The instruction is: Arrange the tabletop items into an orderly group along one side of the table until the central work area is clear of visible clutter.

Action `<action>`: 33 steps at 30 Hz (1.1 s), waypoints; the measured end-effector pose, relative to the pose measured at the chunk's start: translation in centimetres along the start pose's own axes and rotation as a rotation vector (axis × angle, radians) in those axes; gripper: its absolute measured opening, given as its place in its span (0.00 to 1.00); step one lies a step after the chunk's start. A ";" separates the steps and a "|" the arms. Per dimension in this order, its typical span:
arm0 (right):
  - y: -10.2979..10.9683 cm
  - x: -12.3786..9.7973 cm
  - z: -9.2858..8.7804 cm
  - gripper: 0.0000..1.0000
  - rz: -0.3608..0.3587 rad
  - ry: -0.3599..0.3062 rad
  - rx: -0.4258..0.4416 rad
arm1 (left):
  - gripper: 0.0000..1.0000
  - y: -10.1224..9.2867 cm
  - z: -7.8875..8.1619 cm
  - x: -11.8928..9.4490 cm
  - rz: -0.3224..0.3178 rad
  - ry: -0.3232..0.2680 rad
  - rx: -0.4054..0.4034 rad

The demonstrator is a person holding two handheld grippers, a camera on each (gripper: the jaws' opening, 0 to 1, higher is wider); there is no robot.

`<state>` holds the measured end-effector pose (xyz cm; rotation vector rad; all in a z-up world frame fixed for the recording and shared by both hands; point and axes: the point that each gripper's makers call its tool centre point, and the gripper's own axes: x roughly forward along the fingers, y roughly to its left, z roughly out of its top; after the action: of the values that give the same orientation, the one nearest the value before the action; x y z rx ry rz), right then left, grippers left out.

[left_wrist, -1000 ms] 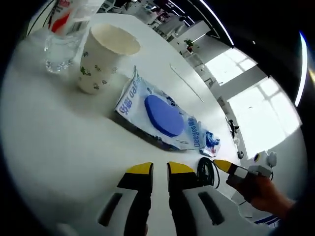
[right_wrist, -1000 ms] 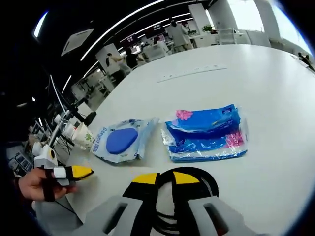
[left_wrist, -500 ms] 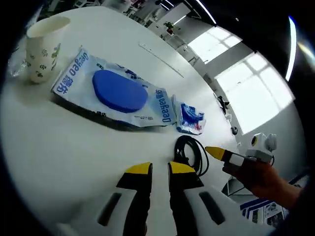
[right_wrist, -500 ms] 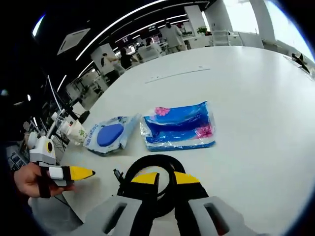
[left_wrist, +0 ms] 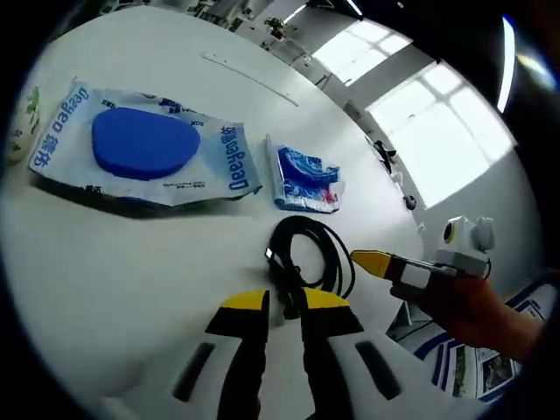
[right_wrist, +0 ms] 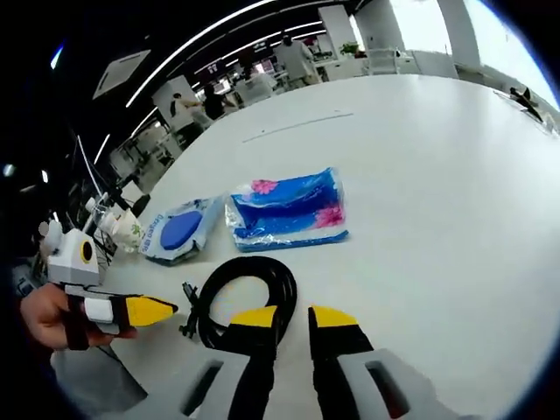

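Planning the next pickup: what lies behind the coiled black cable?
Behind the black cable lie a blue tissue pack and a wet-wipes pack, both on the white table. Whatever is beneath them is hidden.

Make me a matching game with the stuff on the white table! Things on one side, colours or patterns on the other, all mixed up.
Things:
1. coiled cable
2. wipes pack
3. tissue pack
4. paper cup

Looks:
A. white with small green prints
B. black all over
C. blue wrapper with pink flowers
D. pale wrapper with a blue oval lid

Pairs: 1-B, 2-D, 3-C, 4-A
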<state>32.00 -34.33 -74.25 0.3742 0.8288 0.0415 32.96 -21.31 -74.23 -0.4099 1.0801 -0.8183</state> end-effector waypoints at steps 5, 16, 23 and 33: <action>-0.2 0.1 0.2 0.11 0.007 0.000 0.010 | 0.11 -0.4 -0.4 0.4 0.001 0.012 0.005; 0.5 0.6 -0.2 0.10 0.043 0.013 0.011 | 0.11 -0.3 -0.5 1.4 0.015 0.023 -0.001; 1.5 1.2 -1.2 0.03 0.071 0.045 -0.036 | 0.06 -0.4 -1.0 1.7 0.011 0.036 -0.026; 2.8 1.5 -1.6 0.04 0.093 0.069 -0.102 | 0.05 0.4 -1.2 0.8 0.021 0.040 -0.012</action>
<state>32.17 -31.00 -75.33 0.3166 0.8737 0.1832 32.19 -21.53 -75.48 -0.3930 1.1257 -0.8043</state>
